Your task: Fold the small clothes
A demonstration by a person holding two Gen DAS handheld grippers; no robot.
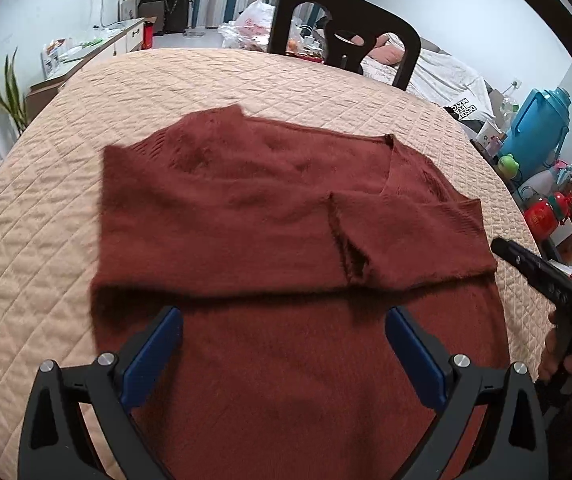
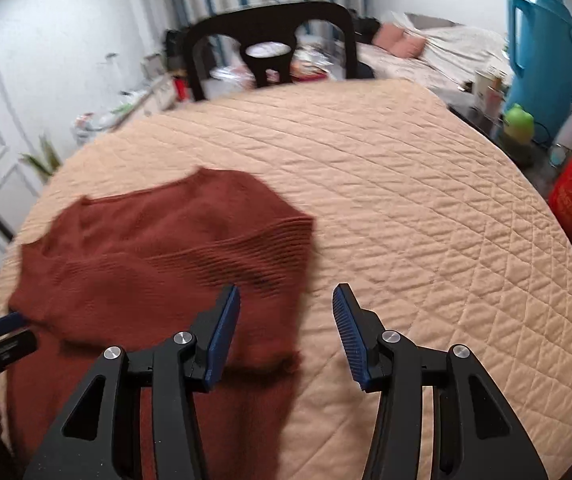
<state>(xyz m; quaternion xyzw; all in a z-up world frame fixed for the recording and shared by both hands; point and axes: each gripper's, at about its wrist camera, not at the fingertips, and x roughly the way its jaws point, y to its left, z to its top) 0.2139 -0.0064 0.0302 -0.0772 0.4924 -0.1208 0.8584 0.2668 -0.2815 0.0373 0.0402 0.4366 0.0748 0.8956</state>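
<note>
Your rust-red knit sweater (image 1: 270, 216) is lying on the quilted beige table cover (image 1: 86, 208), with its top part and sleeves folded down over the body, neckline toward the black chair (image 1: 350, 36). Your left gripper (image 1: 284, 344) hangs low over the sweater's near half, pointing across the table, blue pads spread wide with nothing in them. Your right gripper (image 2: 286, 320) sits at the sweater's right edge, one finger (image 2: 222, 332) over the knit and the other over bare quilt, also spread apart and empty. Your right hand (image 1: 570, 356) shows at the left camera's right edge, wrapped around the handle.
</note>
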